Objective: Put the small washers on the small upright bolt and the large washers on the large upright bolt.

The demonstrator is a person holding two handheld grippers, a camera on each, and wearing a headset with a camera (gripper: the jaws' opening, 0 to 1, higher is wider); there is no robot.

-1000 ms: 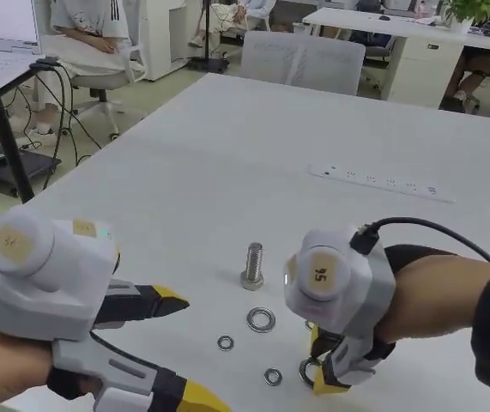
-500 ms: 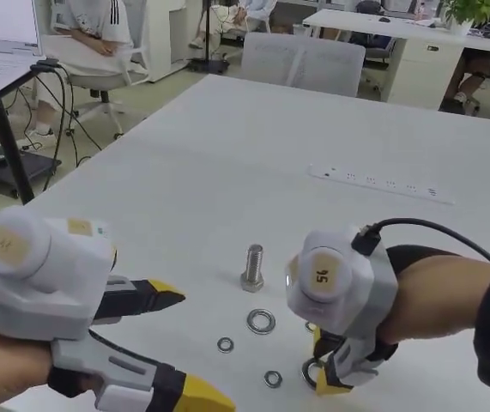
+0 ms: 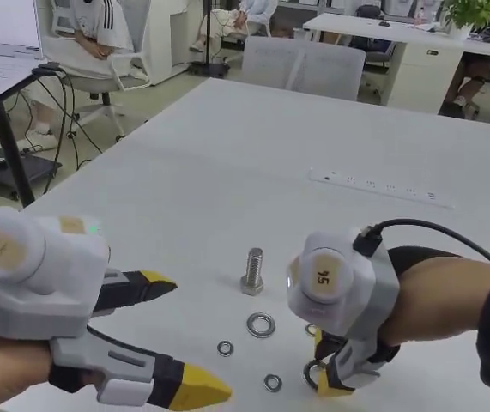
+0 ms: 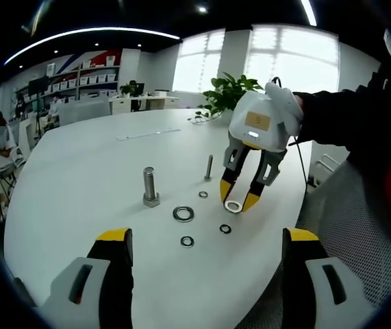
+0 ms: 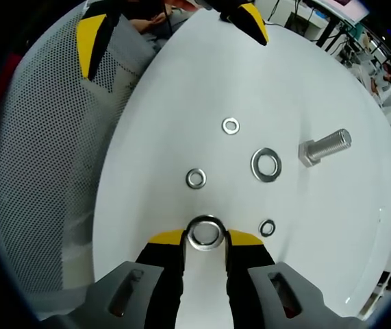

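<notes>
Right gripper view: our right gripper [image 5: 205, 240] clamped a large washer [image 5: 205, 221].
Left gripper [image 4: 207, 236]: spread, empty.
Next: we reckoned, lift it onto large bolt [image 5: 325, 147].

In the head view the right gripper [image 3: 323, 384] hides most of its washer [image 3: 305, 375]; the left gripper [image 3: 197, 338] is cropped.

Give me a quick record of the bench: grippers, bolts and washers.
left gripper: open, holding nothing
right gripper: shut on a large washer
large bolt: upright, no washers on it
small bolt: upright, no washers visible on it
lying loose: second large washer, three small washers
</notes>
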